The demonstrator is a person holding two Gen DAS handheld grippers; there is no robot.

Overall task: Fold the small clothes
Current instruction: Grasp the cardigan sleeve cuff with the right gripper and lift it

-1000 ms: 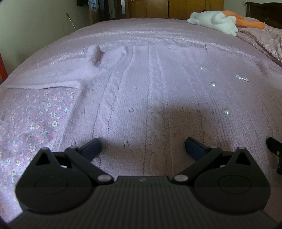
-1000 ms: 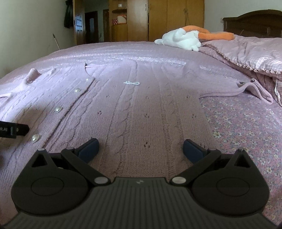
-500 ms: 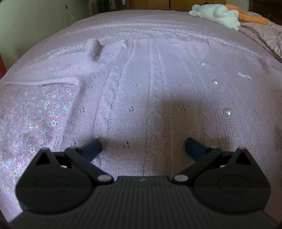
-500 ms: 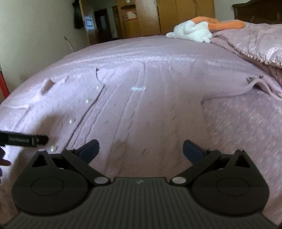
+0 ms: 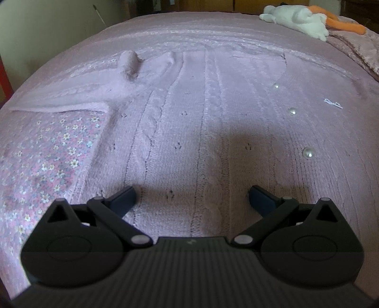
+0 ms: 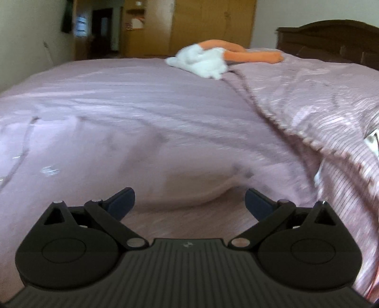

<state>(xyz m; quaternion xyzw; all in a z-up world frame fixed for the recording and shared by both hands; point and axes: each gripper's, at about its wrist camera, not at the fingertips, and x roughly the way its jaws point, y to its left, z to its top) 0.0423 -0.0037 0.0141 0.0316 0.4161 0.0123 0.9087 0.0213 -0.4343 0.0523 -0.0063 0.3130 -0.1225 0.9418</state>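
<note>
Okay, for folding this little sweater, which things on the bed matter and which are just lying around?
For the job:
- pink knitted cardigan, spread flat, with pearl buttons
- left tongs, open
- right tongs, open

Just lying about:
- white and orange plush toy
- floral bedsheet
- pink quilt
- wooden wardrobe

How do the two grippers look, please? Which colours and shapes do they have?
The left gripper and the right gripper look alike: a black ribbed body with a small pale logo, two rounded black housings, black link arms with silver pivots, and dark blue fingers. No cables or sleeves show.
</note>
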